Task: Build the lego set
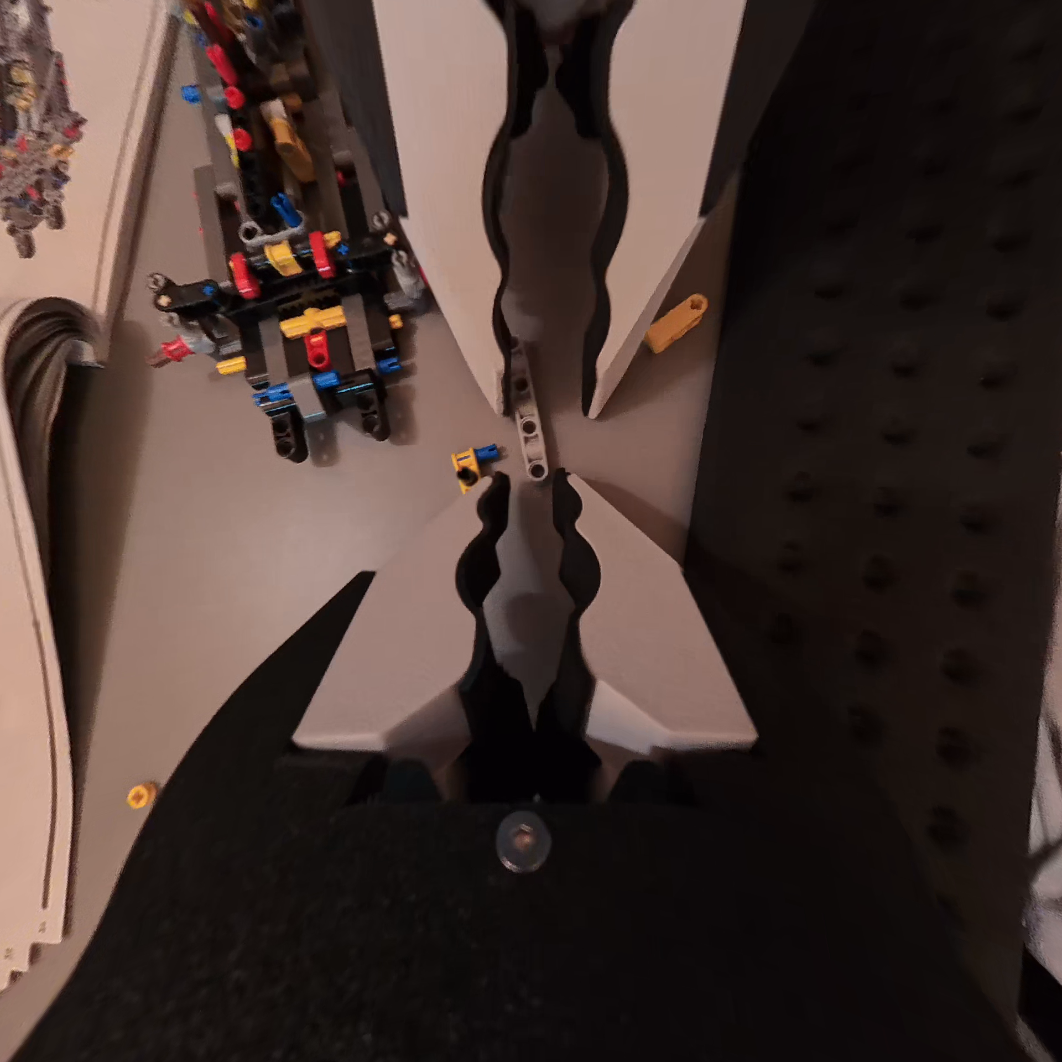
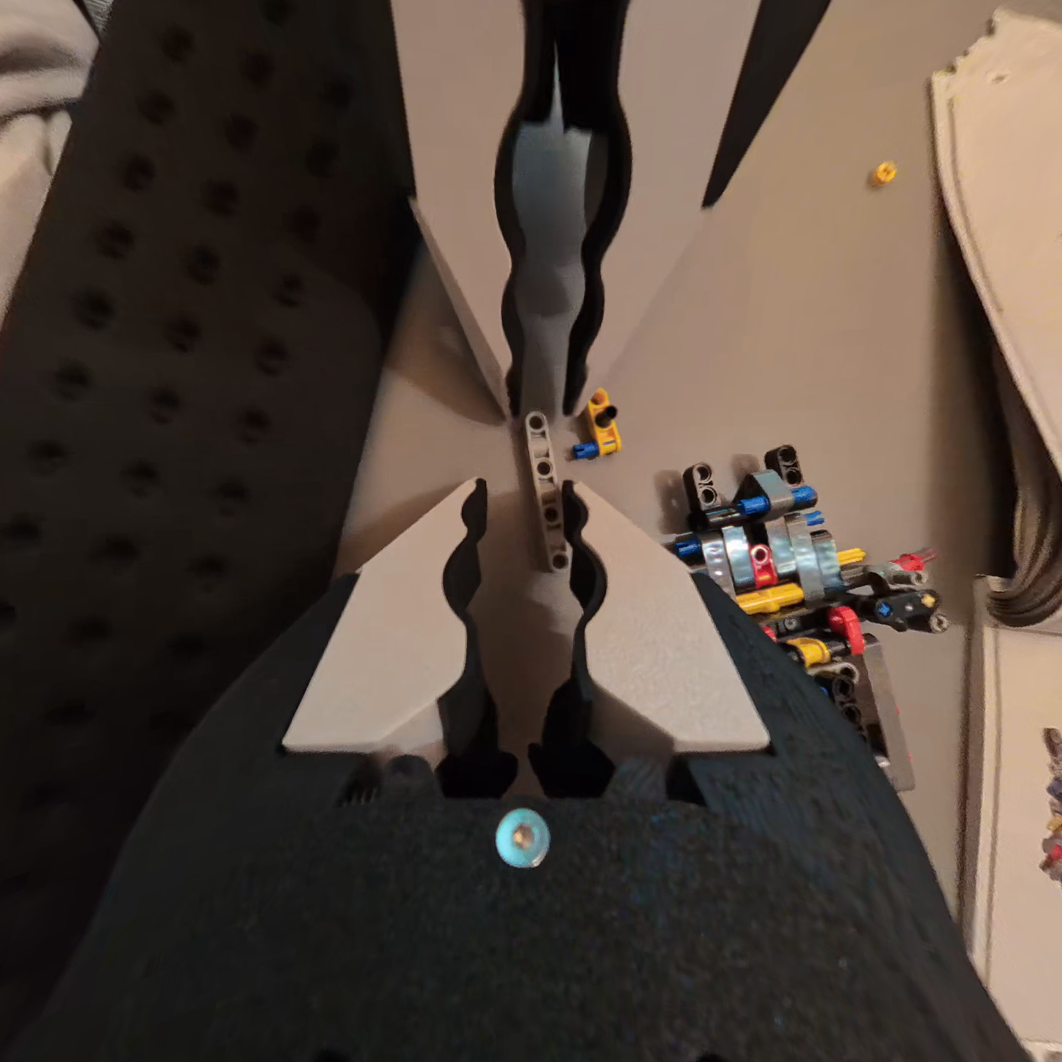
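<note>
Between opposed grippers (image 2: pixel 523 485), grey beam (image 2: pixel 545 488)

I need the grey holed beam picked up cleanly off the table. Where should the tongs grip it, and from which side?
Grip the grey beam across its narrow width, near the middle, closing on its two long smooth sides. It lies flat, so come straight down from above. Mind the small yellow and blue piece close beside one end.

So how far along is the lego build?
Done: a partial black-and-grey assembly stands on the table. In hand: nothing clamped; the grey beam lies between the open left gripper and the open right gripper. Left: the beam, a yellow-blue connector, a yellow piece and a yellow bush lie loose.
</note>
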`<state>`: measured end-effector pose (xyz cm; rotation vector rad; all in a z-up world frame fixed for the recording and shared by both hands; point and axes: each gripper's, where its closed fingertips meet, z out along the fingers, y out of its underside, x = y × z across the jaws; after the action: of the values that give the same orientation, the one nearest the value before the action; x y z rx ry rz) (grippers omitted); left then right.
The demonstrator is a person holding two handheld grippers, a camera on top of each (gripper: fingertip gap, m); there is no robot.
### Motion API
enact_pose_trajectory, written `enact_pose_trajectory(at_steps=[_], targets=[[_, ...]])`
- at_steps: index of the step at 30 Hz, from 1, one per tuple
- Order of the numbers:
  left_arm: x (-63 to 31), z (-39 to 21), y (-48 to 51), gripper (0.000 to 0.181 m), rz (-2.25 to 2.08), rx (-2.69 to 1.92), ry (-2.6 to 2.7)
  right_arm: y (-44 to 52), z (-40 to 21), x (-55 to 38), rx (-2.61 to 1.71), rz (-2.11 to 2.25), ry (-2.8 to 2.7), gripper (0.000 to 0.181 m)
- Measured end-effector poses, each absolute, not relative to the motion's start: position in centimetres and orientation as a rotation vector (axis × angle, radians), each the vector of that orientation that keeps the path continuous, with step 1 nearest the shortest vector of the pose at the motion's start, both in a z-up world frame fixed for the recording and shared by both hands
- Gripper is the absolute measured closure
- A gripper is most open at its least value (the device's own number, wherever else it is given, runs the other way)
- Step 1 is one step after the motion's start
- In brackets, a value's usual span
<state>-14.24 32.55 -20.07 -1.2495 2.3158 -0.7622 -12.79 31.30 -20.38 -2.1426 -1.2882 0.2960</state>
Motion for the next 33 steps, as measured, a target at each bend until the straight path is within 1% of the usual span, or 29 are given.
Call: enact_pose_trajectory(at_steps=[2, 5, 6, 8, 10, 12, 15, 19, 25, 27, 30, 33], targets=[[-14.7, -19.3, 33.1, 0.169, -0.818, -1.275, 2.272, 31.5, -20.4, -12.7, -2.151, 0.326, -1.283, 0.158], [-14.7, -19.0, 34.8, 0.169, -0.856, -1.356, 2.187, 31.7, -20.6, -12.3, -2.140, 0.300, -1.295, 0.168], [-14.6, -19.1, 35.1, 0.167, -0.863, -1.374, 2.173, 31.7, -20.6, -12.3, -2.127, 0.297, -1.300, 0.173], [-14.2, -19.5, 35.0, 0.162, -0.862, -1.382, 2.186, 31.9, -20.6, -12.2, -2.112, 0.263, -1.313, 0.174], [-13.8, -19.9, 34.9, 0.161, -0.838, -1.358, 2.206, 32.0, -20.6, -12.2, -2.114, 0.257, -1.315, 0.174], [-13.5, -20.3, 34.7, 0.164, -0.827, -1.345, 2.239, 32.0, -20.6, -12.2, -2.131, 0.281, -1.306, 0.174], [-13.3, -20.7, 34.7, 0.175, -0.815, -1.314, 2.269, 32.0, -20.6, -12.2, -2.129, 0.284, -1.313, 0.174], [-13.4, -20.8, 34.5, 0.176, -0.854, -1.273, 2.292, 32.0, -20.6, -12.2, -2.162, 0.292, -1.300, 0.174], [-13.3, -20.8, 34.8, 0.176, -0.875, -1.329, 2.260, 32.5, -20.6, -12.0, -2.197, 0.274, -1.246, 0.174], [-13.4, -20.8, 34.8, 0.175, -0.856, -1.323, 2.257, 32.6, -20.6, -11.9, -2.202, 0.267, -1.230, 0.173], [-13.4, -20.8, 34.7, 0.176, -0.851, -1.326, 2.258, 32.8, -20.3, -12.2, -2.210, 0.301, -1.196, 0.157], [-13.4, -20.8, 34.6, 0.176, -0.857, -1.332, 2.252, 33.1, -19.8, -12.9, -2.196, 0.343, -1.172, 0.148]])
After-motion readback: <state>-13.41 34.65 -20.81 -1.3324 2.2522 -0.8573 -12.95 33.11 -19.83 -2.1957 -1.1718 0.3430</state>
